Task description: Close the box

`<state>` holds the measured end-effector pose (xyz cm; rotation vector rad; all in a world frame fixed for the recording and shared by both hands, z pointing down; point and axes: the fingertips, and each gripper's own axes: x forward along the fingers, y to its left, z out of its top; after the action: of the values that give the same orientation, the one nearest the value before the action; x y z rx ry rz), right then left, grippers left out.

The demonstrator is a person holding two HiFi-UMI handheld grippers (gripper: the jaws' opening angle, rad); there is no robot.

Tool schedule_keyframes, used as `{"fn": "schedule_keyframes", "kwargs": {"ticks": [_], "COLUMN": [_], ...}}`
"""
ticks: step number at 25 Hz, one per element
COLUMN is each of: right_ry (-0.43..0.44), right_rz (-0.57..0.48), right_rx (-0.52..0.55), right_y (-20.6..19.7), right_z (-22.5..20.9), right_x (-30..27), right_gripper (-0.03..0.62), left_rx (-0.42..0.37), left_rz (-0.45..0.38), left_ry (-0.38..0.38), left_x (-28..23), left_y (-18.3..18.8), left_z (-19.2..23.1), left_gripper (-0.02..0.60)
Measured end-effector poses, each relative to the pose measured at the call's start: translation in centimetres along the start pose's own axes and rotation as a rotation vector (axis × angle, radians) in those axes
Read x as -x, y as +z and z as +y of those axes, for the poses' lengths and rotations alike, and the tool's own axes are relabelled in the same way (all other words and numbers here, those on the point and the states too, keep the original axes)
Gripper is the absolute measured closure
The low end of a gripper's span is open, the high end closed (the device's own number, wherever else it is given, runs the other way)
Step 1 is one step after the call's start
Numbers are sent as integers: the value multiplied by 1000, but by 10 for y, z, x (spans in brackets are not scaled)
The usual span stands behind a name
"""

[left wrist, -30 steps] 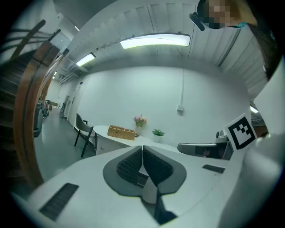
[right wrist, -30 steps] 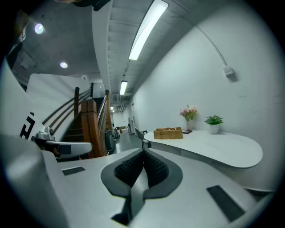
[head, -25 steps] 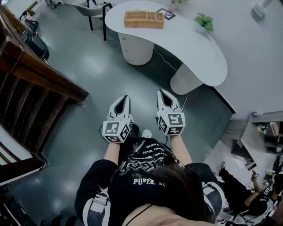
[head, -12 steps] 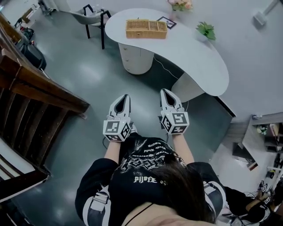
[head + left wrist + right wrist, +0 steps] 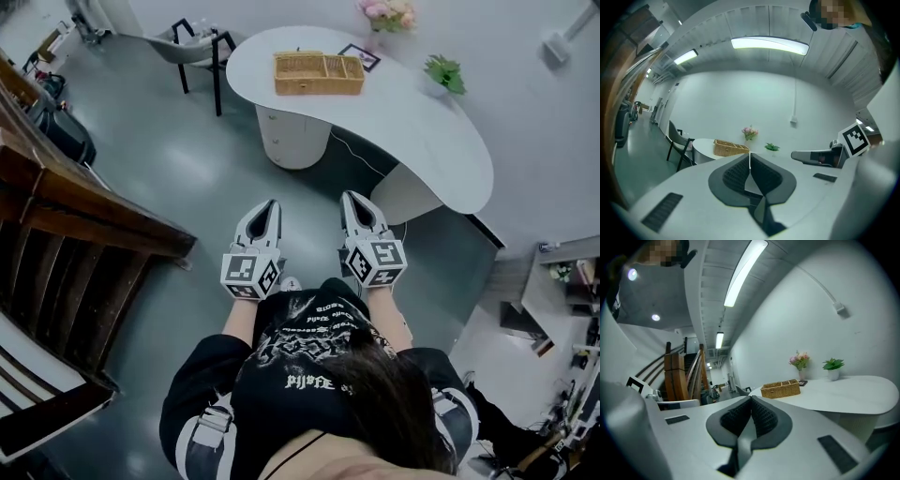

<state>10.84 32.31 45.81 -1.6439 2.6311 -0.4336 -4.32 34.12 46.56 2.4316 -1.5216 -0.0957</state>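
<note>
**Grippers pressed shut and empty, box well ahead on the table**

Nearest, held out before the person's dark printed top, are the left grey-and-white two-jaw gripper point(image 5: 267, 204) and the right grey-and-white two-jaw gripper point(image 5: 352, 199). Both point roughly level over the grey polished floor point(image 5: 187, 159). In each gripper's own view the ribbed dark pads are pressed together with nothing between them.

Beyond them, at the left, runs a brown wooden stair railing point(image 5: 89, 220). Farther on stands the white curved table point(image 5: 422, 131), with a dark chair point(image 5: 192, 37) at its far-left end.

On the table's far part sits the tan woven wicker box point(image 5: 319, 73), well apart from both grippers. It has inner dividers, and no lid or flap can be made out. Pink flowers point(image 5: 386, 11) stand just behind it and a small green potted plant point(image 5: 444, 73) to its right.

The box looks light, with a stiff yet slightly springy, rough weave that should not slip. It would probably skate on the smooth tabletop if pushed from one side. Steadying one wall at the rim while the other gripper pinches the closing edge seems safest.
</note>
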Motion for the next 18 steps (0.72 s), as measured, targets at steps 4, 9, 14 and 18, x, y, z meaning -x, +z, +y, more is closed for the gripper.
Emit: {"fn": "schedule_keyframes", "kwargs": {"ticks": [4, 9, 14, 18], "right_ry": [-47, -43, -10, 6], "right_rz": [13, 32, 47, 58], "right_rx": [12, 4, -8, -1], "right_y": [-3, -11, -18, -15], "right_z": [-6, -15, -24, -35], "right_x": [-4, -15, -43, -66], "right_gripper": [569, 569, 569, 569], "left_rx": [-8, 26, 3, 1], "left_rz": [23, -1, 8, 8], "left_ry": [-1, 10, 56, 108], "left_x": [-2, -7, -20, -35], "left_y": [-7, -9, -11, -7], "left_z": [6, 9, 23, 36], "left_gripper": [554, 554, 554, 554]}}
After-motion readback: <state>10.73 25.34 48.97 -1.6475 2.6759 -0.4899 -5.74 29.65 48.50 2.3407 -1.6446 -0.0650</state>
